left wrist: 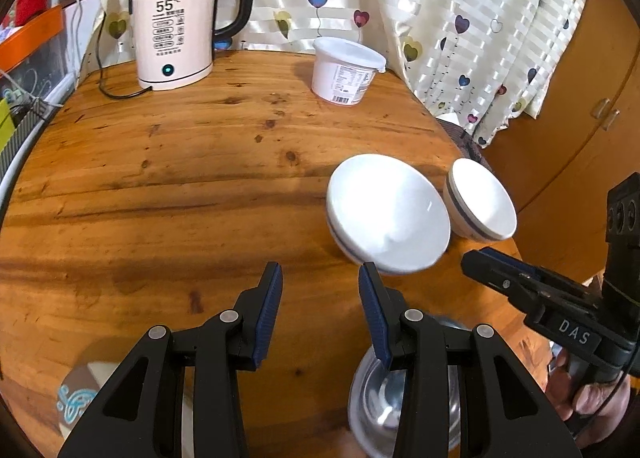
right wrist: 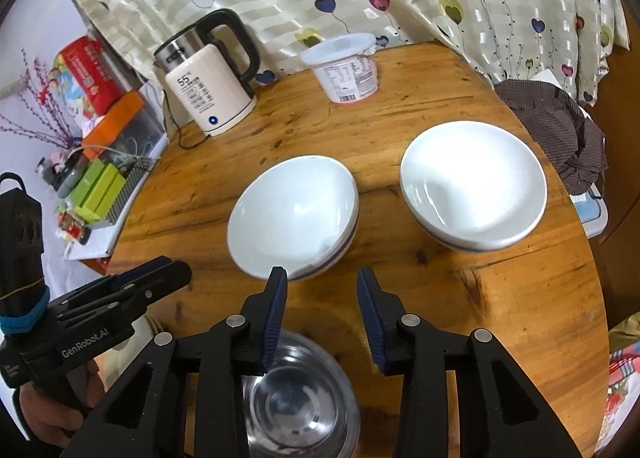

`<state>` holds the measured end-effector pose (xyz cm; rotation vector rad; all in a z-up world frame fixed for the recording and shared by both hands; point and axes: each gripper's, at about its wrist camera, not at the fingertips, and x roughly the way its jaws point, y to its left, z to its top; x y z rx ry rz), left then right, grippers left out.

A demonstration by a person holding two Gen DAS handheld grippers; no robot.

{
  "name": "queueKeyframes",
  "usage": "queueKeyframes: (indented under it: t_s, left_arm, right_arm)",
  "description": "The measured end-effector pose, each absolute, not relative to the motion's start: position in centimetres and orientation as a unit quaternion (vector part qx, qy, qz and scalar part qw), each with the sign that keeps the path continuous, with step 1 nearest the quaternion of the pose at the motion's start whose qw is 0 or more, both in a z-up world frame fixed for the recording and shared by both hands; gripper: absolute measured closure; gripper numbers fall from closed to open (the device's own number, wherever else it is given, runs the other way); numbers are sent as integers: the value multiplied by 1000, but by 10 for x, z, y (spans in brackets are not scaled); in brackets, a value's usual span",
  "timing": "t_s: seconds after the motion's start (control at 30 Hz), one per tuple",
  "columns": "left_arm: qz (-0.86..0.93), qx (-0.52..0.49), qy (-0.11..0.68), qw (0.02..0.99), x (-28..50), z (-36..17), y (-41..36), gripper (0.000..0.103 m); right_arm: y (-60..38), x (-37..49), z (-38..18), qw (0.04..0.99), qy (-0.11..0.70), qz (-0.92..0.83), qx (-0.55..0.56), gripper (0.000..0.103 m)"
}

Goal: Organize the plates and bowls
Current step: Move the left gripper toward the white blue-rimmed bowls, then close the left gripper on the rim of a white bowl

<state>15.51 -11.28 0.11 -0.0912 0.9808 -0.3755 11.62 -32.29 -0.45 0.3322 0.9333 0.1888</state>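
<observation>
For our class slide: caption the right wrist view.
Open right gripper above a steel bowl, facing two white bowls.

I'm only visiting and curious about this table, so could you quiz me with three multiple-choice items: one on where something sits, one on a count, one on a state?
1. The steel bowl sits:
A. nearest the grippers
B. beside the kettle
C. inside a white bowl

2. White bowls on the table:
A. one
B. two
C. four

3. The right gripper is:
A. shut on a bowl
B. open, empty
C. out of view

Answers: 1 A, it lies below both grippers' fingers. 2 B, left white bowl and right white bowl. 3 B, jaws apart, nothing between them.
</observation>
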Motion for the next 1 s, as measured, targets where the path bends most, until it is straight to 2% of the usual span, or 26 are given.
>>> queueKeyframes:
  t_s: [0.87,1.0]
  left_arm:
    - [-195,-60,493,846,205,-30,-142,62]
    - [-199,-56,497,843,207,-33,-146,70]
  right_arm:
    - [-332,164,-29,865,464,81,172,79]
    - [-333,166,-30,865,464,84,173,82]
